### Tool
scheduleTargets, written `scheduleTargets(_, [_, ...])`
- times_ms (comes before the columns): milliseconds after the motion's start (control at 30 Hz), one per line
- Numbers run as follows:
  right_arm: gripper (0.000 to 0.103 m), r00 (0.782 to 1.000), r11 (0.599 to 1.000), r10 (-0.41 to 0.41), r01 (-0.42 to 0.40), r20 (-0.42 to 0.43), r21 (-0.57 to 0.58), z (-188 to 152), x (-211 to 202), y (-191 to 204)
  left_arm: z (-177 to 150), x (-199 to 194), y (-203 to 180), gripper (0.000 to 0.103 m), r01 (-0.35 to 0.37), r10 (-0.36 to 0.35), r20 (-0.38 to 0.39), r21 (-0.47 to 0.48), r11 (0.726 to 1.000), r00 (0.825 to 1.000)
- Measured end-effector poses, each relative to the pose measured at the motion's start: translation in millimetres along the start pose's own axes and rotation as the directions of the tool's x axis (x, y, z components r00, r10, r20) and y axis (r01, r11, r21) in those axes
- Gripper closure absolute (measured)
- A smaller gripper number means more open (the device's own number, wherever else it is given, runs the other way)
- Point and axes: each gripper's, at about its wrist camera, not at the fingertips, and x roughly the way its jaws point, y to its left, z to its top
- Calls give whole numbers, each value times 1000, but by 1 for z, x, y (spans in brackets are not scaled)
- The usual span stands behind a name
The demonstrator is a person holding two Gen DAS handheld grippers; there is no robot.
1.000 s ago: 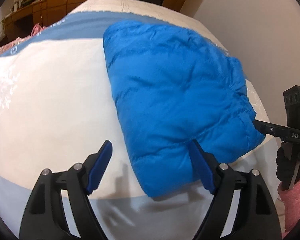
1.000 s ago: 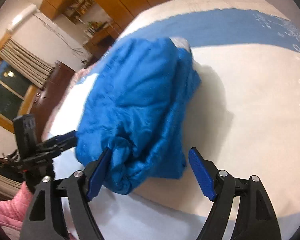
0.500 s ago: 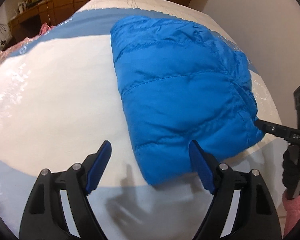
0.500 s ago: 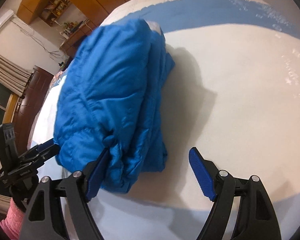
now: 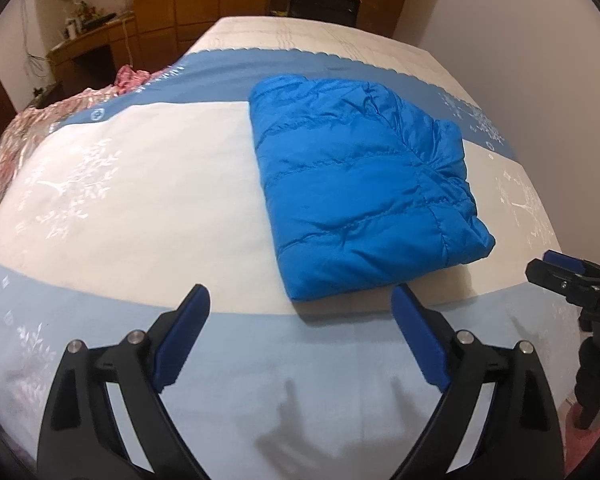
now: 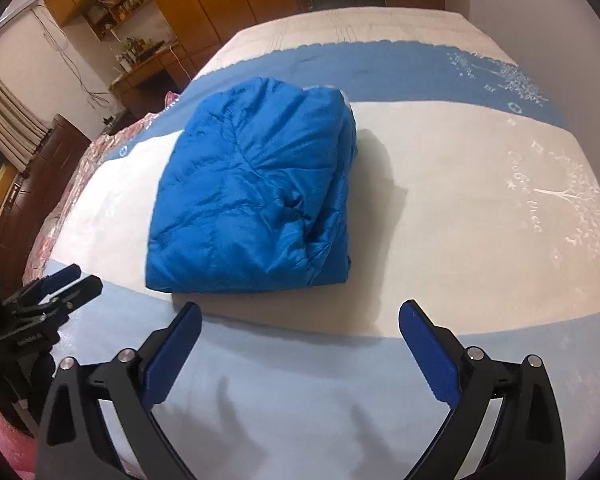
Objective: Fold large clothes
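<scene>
On the left in the left wrist view, a pink patterned cloth (image 5: pixel 40 120) is lying along the left edge of the bed (image 5: pixel 132 200), near a wooden desk (image 5: pixel 96 48) standing against the far wall. The bed's cover is showing a white middle band between blue bands at the near and far sides. The left gripper (image 5: pixel 300 332) is hovering over the near pale-blue band, its jaws opening wide with nothing between them. Just beyond its right pad, the blue puffer jacket (image 5: pixel 360 188) is lying folded into a thick bundle on the white band, its far end reaching onto the darker blue band. It is resting free, touched by neither gripper. At the right edge of this view the right gripper's black fingers are showing, well apart from the jacket.

In the right wrist view, the left gripper is appearing at the left edge, beside a pink sleeve (image 6: pixel 12 440). The jacket (image 6: pixel 252 200) is sitting left of centre, its layered folded edges facing right. The right gripper (image 6: pixel 300 344) is hanging over the near blue band, its jaws opening wide and empty, with the jacket's near edge just beyond its left pad.
</scene>
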Motion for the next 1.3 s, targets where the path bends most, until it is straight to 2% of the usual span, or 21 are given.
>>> scheduleTargets(133, [4, 996, 995, -94, 94, 6, -19, -5, -15, 10, -7, -17, 1, 11, -13, 13, 2, -15, 1000, 1000])
scheduleTargets(200, [4, 993, 993, -115, 115, 13, -30, -8, -22, 14, -10, -25, 3, 10, -12, 12, -2, -32, 999, 1000])
scheduleTargets(400, [4, 992, 991, -122, 123, 37, -48, -18, -42, 29, -18, -46, 4, 10, -22, 22, -2, -39, 999, 1000])
scheduleTargets(733, [4, 992, 991, -122, 122, 15, -49, -30, -56, 39, -26, -67, 4, 10, -53, 53, 2, -27, 998, 999])
scheduleTargets(1300, [4, 990, 989, -140, 139, -13, -51, -40, -54, 45, -35, -69, -2, 10, -73, 73, -14, 3, 997, 997])
